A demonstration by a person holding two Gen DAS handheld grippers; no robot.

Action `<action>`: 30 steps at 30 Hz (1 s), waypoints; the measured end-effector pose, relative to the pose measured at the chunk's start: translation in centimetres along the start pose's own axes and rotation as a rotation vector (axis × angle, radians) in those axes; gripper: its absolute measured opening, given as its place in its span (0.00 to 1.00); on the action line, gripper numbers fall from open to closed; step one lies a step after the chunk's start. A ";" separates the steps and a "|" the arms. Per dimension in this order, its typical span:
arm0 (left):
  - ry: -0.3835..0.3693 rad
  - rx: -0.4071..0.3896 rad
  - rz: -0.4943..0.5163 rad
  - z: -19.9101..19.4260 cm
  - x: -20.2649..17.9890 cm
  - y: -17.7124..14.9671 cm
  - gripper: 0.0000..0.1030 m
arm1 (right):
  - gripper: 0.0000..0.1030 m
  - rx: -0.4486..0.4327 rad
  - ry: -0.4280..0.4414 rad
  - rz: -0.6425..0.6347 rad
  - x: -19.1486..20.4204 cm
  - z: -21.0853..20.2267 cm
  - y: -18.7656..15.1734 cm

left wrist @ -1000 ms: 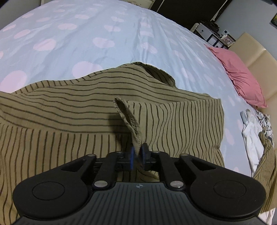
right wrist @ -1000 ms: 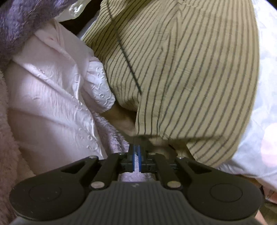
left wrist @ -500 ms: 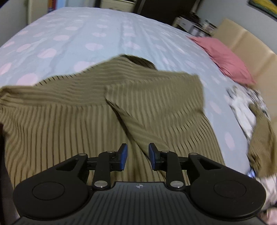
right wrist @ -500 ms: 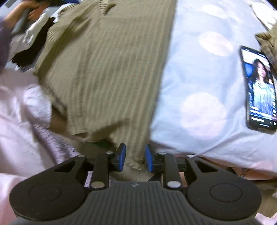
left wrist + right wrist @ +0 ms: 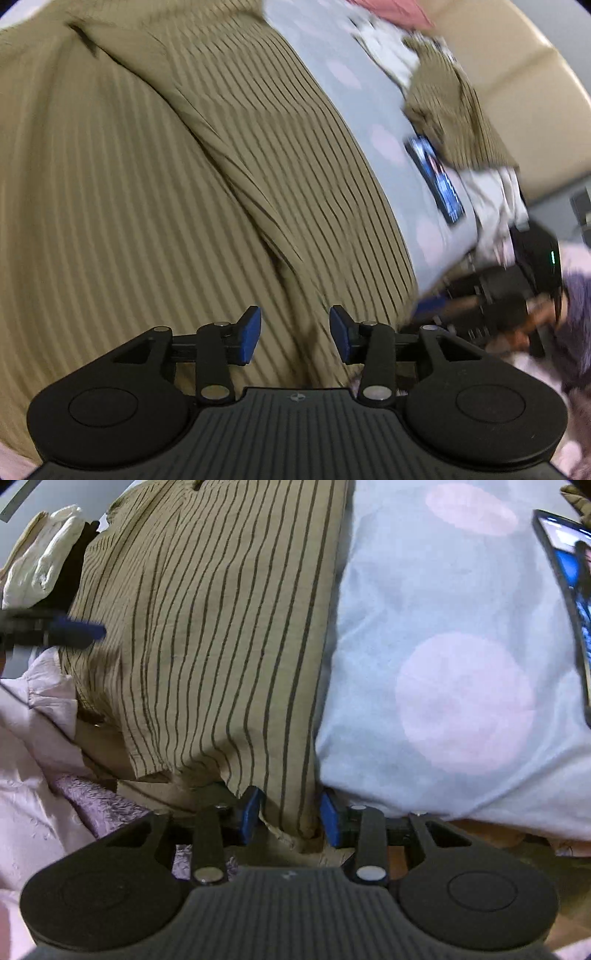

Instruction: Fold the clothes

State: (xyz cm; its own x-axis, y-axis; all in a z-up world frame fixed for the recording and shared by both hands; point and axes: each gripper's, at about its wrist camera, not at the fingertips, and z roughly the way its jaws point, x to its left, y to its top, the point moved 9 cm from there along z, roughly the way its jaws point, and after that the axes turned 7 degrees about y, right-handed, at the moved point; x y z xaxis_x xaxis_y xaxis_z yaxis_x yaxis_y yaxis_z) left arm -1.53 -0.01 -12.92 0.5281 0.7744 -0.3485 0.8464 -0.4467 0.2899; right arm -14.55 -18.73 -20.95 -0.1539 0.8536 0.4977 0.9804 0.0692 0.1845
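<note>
Olive dark-striped cotton shirt (image 5: 155, 192) lies spread across my polka-dot bed (image 5: 443, 635), both tongs spread wide, right tongs (image 5: 289, 818) straddling its hem for gripping.

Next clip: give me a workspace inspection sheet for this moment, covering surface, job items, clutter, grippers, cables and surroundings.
Surface: bed with pale blue sheet bearing pink dots.
Job's things: olive striped shirt spread on the bed, one fold lying across it, its edge hanging over the near side.
Clutter: phone with lit screen on the sheet; a second olive striped garment and white clothes beside it; pale pink clothing and a white garment left of the shirt.
Grippers: left gripper jaws open over the shirt, holding nothing; right gripper jaws open, astride the shirt's hanging edge.
Cables: nothing seen.
Surroundings: beige headboard; pink pillow.
</note>
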 end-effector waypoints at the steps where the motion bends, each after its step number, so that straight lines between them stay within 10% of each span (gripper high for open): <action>1: 0.004 0.007 0.009 0.6 -0.6 -0.3 0.38 | 0.37 0.003 -0.002 -0.006 0.1 0.1 0.0; 6: 0.045 0.020 0.077 3.0 -2.4 -1.4 0.30 | 0.04 0.022 -0.014 -0.040 0.7 0.2 -0.4; 8: 0.061 0.016 0.090 2.7 -2.4 -1.8 0.00 | 0.03 0.029 -0.018 -0.053 0.9 0.3 -0.6; 17: 0.113 0.082 0.092 2.4 -1.0 -3.3 0.00 | 0.02 0.113 -0.071 -0.084 0.9 0.6 -1.9; 30: 0.130 -0.032 -0.072 -1.8 2.4 1.1 0.28 | 0.39 0.106 -0.139 -0.168 2.0 -2.1 -0.2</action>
State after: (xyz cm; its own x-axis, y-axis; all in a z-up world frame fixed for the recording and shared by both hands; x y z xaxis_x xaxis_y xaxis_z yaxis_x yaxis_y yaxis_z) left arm 0.55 2.16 -11.83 0.4508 0.8565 -0.2513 0.8782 -0.3751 0.2968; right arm -15.27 -18.12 -18.20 -0.3049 0.8877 0.3451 0.9510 0.2640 0.1612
